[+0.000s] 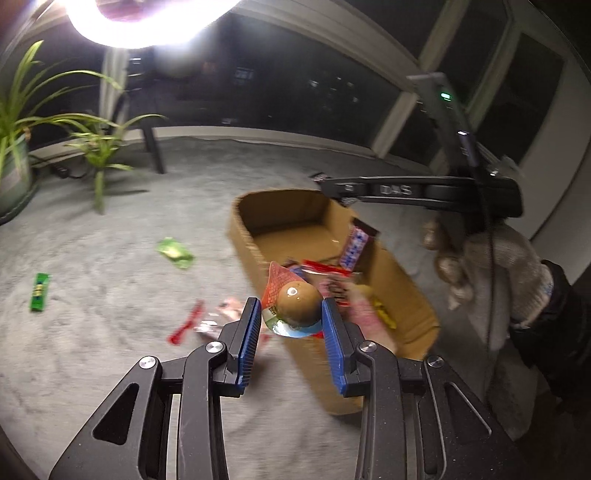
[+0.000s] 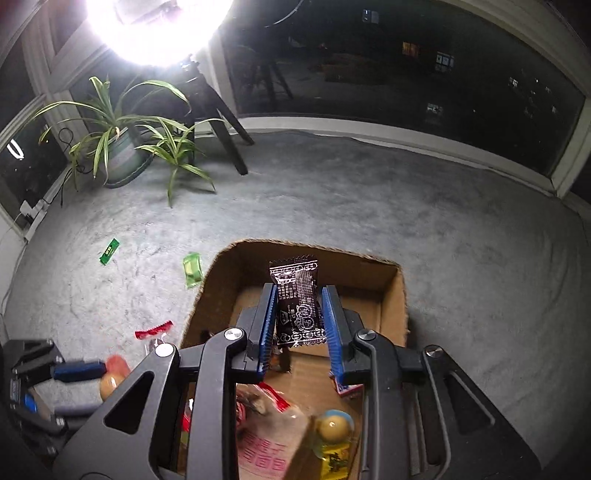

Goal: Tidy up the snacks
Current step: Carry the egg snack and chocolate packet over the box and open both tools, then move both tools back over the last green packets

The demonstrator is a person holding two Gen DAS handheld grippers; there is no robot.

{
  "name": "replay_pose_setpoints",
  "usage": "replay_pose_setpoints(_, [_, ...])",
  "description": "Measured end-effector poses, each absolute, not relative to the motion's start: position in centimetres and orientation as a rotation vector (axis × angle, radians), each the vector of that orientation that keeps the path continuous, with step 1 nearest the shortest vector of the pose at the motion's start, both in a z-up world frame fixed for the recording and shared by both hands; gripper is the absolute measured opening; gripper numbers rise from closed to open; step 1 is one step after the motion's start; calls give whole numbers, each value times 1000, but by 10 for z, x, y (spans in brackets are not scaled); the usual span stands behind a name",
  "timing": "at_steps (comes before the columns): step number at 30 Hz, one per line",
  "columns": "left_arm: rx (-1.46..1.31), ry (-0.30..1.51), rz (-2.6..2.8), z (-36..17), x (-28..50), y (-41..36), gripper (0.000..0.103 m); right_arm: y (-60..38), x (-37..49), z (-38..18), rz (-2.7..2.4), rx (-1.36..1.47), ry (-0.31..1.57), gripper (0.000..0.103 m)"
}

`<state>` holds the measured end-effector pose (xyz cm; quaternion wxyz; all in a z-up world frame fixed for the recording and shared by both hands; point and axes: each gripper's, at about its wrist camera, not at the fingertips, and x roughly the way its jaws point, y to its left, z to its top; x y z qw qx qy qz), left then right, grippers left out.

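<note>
The left gripper (image 1: 291, 314) pinches a small sealed egg snack (image 1: 297, 301) just above the near end of the cardboard box (image 1: 258, 254); its round bulge looks slippery, so the flat wrapper edge seems the safer hold. The right gripper (image 2: 298, 325), over the box, clamps a dark wrapped bar (image 2: 297, 295), light and crinkly. Motion blur smears the packets inside the box, and those on the carpet left of it are hard to identify.

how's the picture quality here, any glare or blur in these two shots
Left wrist view: lamp blows out the top, box and loose snacks smeared by motion. Right wrist view: same glare, black packet sharp, left gripper blurred at the edge; both views bend the window frames.
</note>
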<state>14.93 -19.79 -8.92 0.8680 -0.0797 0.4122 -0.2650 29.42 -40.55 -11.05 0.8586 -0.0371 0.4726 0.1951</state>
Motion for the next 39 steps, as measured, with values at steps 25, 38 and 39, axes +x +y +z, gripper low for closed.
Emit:
replay_pose_setpoints(25, [-111,932,-603,-102,133,-254,47,-433,280,-112,373,-2,1002,70])
replay_pose_setpoints(38, [-158,912,-521,-97,129,-197,47,-394,271,-100,435,12,996,70])
replay_pose_setpoints(39, [-161,912,-513,-96,129,-191,47,-390,270,-98,439,18,996,70])
